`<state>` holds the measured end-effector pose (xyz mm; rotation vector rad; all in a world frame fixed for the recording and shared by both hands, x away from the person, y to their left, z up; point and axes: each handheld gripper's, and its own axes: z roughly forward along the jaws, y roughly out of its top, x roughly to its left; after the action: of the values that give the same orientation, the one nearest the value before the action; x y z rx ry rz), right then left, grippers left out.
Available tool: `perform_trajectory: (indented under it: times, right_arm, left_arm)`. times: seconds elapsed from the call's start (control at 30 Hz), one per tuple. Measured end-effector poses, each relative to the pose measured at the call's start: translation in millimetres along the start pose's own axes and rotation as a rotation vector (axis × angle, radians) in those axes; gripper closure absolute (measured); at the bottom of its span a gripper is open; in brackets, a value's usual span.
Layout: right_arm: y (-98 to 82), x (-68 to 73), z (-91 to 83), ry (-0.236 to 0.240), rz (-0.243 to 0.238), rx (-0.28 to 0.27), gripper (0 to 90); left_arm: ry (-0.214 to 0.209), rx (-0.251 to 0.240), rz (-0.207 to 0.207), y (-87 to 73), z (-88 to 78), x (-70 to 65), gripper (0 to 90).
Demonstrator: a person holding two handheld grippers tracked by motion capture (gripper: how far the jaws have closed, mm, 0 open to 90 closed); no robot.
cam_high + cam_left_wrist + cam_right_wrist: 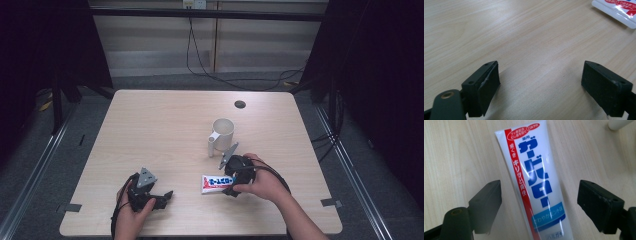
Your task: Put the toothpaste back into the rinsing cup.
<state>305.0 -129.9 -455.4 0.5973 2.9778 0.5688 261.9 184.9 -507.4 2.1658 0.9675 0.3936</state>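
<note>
The pale wood-grain rectangular table (150, 130) carries every item under inspection; a small dark round grommet (240, 104) sits in its far half.

A cream-white ceramic mug (222, 133) stands upright right of centre, its handle turned toward the person's side. A short white upright cylinder (211, 148) stands just beside that handle on the near side; whether the two touch cannot be told.

The white plastic toothpaste tube with blue and red lettering (217, 183) lies flat on the table, near the front edge and right of centre, well short of the mug. In the right gripper view the tube (536, 185) runs lengthwise away from the camera, its flat crimped end farthest away.

The right black two-jaw gripper (231, 186), held in the person's right hand (262, 182), is at the tube's right end. In the right gripper view its jaws stand wide, one on each side of the tube, with bare table visible between each pad and the tube; nothing is gripped.

The left black two-jaw gripper (167, 196), held in the left hand (131, 215), sits at the front left, well apart from the tube. In the left gripper view its jaws stand wide over bare table, with a corner of the tube (617, 10) at the upper right.
</note>
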Motion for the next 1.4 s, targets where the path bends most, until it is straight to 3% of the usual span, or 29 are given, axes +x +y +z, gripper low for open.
perform_trajectory:
  times: [0.53, 0.9, 1.0, 1.07, 1.17, 1.23, 1.27, 1.4]
  right_arm:
    - [18.1, 0.0, 12.0, 0.016, -0.058, 0.037, 20.8]
    - [18.7, -2.5, 29.1, 0.043, -0.052, 0.071, 27.9]
    - [19.0, -5.2, 29.1, 0.054, -0.040, 0.057, 29.9]
    - [19.5, -5.5, 28.0, 0.058, -0.045, 0.048, 41.4]
    - [21.2, -4.3, 26.8, 0.037, -0.075, 0.060, 49.6]
    - [22.6, -3.0, 25.3, 0.033, -0.066, 0.073, 54.7]
    - [23.4, -3.2, 21.2, 0.023, -0.073, 0.066, 63.6]
    - [19.6, -3.5, 16.7, 0.030, -0.057, 0.052, 67.7]
  left_arm:
    - [0.000, -0.003, -0.005, 0.0, 0.2, -0.3, 14.7]
    - [0.000, -0.004, -0.004, -0.2, 0.1, -0.3, 14.8]
    - [-0.001, -0.003, -0.004, -0.1, 0.1, -0.3, 14.8]
    - [-0.001, -0.003, -0.004, -0.2, 0.1, -0.3, 14.8]
    - [-0.001, -0.003, -0.004, -0.2, 0.1, -0.3, 14.8]
    - [-0.001, -0.003, -0.004, -0.2, 0.1, -0.3, 14.8]
    - [-0.001, -0.003, -0.004, -0.2, 0.1, -0.3, 14.8]
    - [-0.001, -0.002, -0.004, -0.1, 0.0, -0.2, 14.8]
